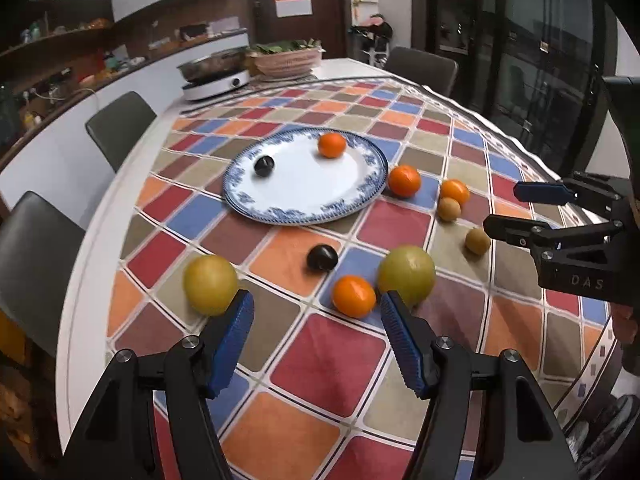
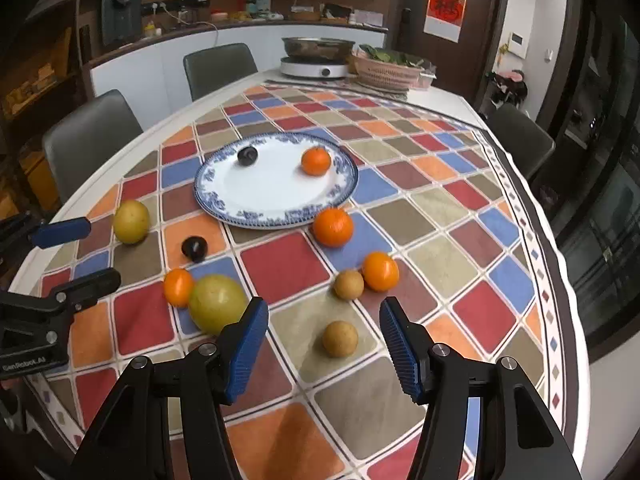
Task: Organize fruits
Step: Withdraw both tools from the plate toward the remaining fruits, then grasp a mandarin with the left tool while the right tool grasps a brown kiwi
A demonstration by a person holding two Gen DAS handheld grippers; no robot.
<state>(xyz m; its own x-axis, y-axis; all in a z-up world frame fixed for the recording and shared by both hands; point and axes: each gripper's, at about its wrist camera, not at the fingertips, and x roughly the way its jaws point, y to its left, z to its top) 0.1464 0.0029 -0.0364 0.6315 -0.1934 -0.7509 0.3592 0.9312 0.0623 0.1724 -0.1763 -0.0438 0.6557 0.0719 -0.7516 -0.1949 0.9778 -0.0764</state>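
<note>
Both tongs are empty and half open – the left tongs near a small orange, the right tongs over a brown fruit. Next, I think, each must close and carry to the plate, which has two fruits; the others lie on the worktop.

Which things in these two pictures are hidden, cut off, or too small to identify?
- Shelf items, left wrist view: too small and dark to name.
- Contents of the metal pot, right wrist view: hidden by its rim.
- Right gripper, left wrist view: body cut off by the right edge.
- Left gripper, right wrist view: body cut off by the left edge.
- Large yellow-green fruit, right wrist view: lower part hidden by a blue pad.
</note>
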